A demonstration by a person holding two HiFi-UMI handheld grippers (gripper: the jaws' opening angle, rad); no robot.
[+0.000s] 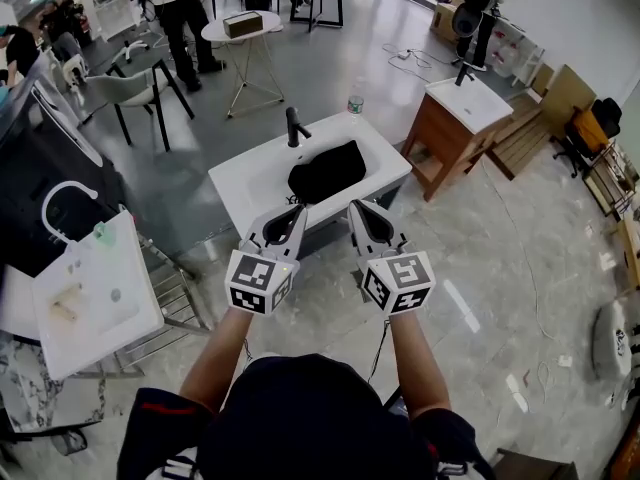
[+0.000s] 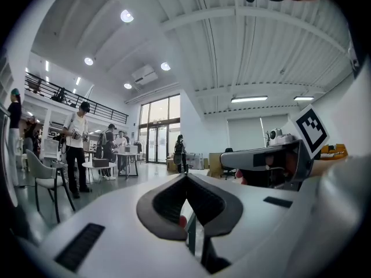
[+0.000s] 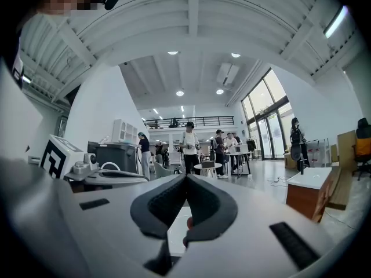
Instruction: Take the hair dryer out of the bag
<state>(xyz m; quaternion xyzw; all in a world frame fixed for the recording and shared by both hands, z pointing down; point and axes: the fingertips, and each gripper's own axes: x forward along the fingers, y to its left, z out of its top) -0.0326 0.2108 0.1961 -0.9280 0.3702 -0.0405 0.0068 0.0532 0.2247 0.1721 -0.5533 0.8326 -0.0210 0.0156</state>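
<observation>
A black bag (image 1: 327,171) lies in the basin of a white sink unit (image 1: 240,177) ahead of me; no hair dryer shows. My left gripper (image 1: 297,211) and right gripper (image 1: 357,208) are held side by side, level, just short of the sink's near edge, both shut and empty. In the left gripper view the left gripper (image 2: 186,176) has its jaw tips touching. The right gripper (image 3: 186,177) looks the same in the right gripper view. Each points across the room above the sink.
A black tap (image 1: 294,126) stands at the sink's far-left edge and a small bottle (image 1: 355,104) at its far corner. A second sink on a wooden cabinet (image 1: 456,118) is to the right, another white basin (image 1: 95,293) to the left. People stand near tables (image 1: 240,30) beyond.
</observation>
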